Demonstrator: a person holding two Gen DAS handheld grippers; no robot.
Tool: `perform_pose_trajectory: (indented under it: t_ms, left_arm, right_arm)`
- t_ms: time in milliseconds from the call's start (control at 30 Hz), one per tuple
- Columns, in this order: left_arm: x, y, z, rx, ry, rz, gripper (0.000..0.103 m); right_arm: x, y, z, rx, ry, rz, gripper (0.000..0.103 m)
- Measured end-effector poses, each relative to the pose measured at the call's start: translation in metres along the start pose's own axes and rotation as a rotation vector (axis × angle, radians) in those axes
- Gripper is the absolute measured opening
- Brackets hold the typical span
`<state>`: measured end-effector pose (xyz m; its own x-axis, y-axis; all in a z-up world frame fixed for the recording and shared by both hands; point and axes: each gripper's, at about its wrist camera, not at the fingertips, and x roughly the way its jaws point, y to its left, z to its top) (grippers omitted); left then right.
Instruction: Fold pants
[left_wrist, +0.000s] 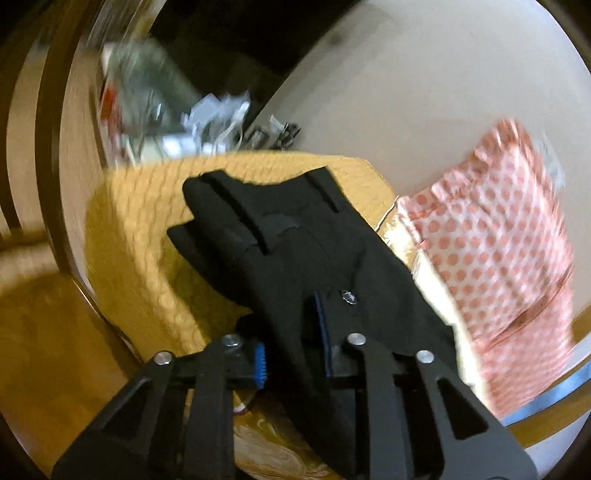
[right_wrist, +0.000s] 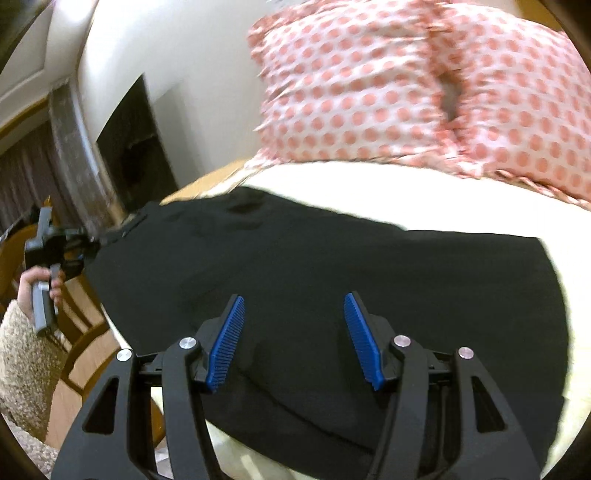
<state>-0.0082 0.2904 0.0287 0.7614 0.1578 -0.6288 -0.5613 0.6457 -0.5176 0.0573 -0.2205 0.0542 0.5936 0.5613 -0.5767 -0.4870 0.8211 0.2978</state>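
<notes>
Black pants (right_wrist: 295, 266) lie spread across a white bed sheet (right_wrist: 369, 192), with one end lifted at the left. That end, with belt loops and a small button, drapes between the fingers of my left gripper (left_wrist: 291, 347), and the blue pads press on the fabric. In the right wrist view the left gripper (right_wrist: 92, 245) grips the pants' edge at the far left, held by a person's hand (right_wrist: 33, 284). My right gripper (right_wrist: 295, 339) hovers over the middle of the pants, open, with nothing between its blue pads.
A pink polka-dot pillow (right_wrist: 406, 92) lies behind the pants. A yellow knitted cloth (left_wrist: 147, 221) sits under the lifted end. A wooden chair (right_wrist: 85, 332) stands at the left by a fuzzy sleeve (right_wrist: 22, 350). Blurred clutter (left_wrist: 207, 122) lies beyond.
</notes>
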Motion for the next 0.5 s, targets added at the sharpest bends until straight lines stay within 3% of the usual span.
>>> perform_pose_trajectory:
  t_ms: [100, 233, 367, 500]
  left_arm:
    - [-0.018, -0.039, 0.0, 0.129, -0.073, 0.027, 0.016]
    - [-0.044, -0.117, -0.009, 0.343, -0.156, -0.012, 0.011]
    - [-0.06, -0.211, -0.048, 0.609, -0.176, -0.119, 0.011]
    - [-0.076, -0.3, -0.116, 0.86, -0.157, -0.306, 0.011]
  right_arm:
    - [-0.022, -0.025, 0.0, 0.06, -0.046, -0.029, 0.062]
    - [-0.056, -0.062, -0.009, 0.145, -0.116, -0.088, 0.062]
    - [-0.083, -0.1, -0.025, 0.247, -0.146, -0.154, 0.062]
    - [-0.109, -0.135, -0.041, 0.362, -0.174, -0.207, 0.062]
